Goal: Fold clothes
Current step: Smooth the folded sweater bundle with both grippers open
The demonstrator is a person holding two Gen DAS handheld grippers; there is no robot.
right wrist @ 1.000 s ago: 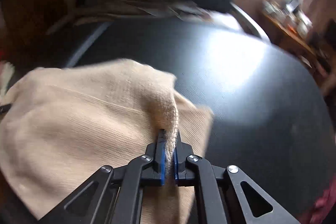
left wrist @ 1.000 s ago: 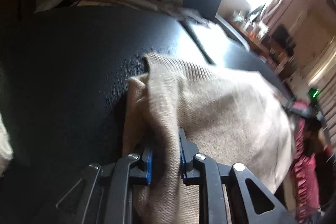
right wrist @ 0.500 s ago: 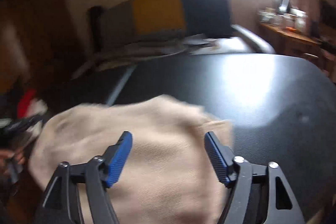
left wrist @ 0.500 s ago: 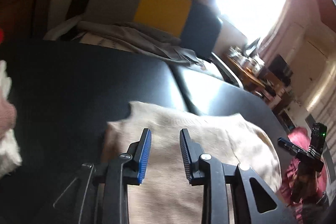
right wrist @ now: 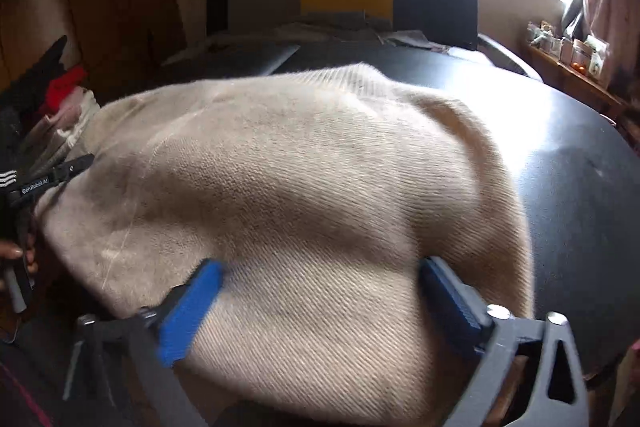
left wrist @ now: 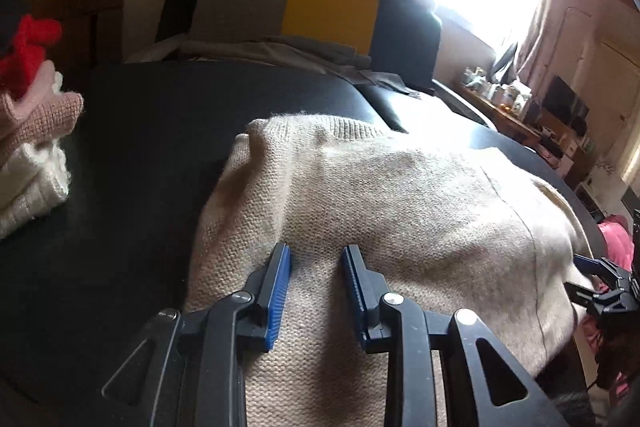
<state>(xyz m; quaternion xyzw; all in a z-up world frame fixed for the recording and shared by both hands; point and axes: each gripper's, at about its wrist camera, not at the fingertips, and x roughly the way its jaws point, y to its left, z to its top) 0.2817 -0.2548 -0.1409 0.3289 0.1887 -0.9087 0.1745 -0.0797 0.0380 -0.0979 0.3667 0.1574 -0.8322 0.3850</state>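
Left wrist view: the left hand-held gripper (left wrist: 316, 255) hovers narrowly parted, gripping nothing, over a beige knit sweater (left wrist: 400, 211) lying on the black counter (left wrist: 140, 155).

Right wrist view: the right hand-held gripper (right wrist: 320, 275), spread wide and empty, sits above the same sweater (right wrist: 300, 179); folded clothes (right wrist: 60, 115) are stacked at left.

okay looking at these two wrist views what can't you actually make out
- Beige sweater: near edge cut off by the frame bottom, both views.
- Right gripper: motion-blurred in the right wrist view.
- Clothes pile: cropped by the left edge, left wrist view.
- Shelf items: too small.
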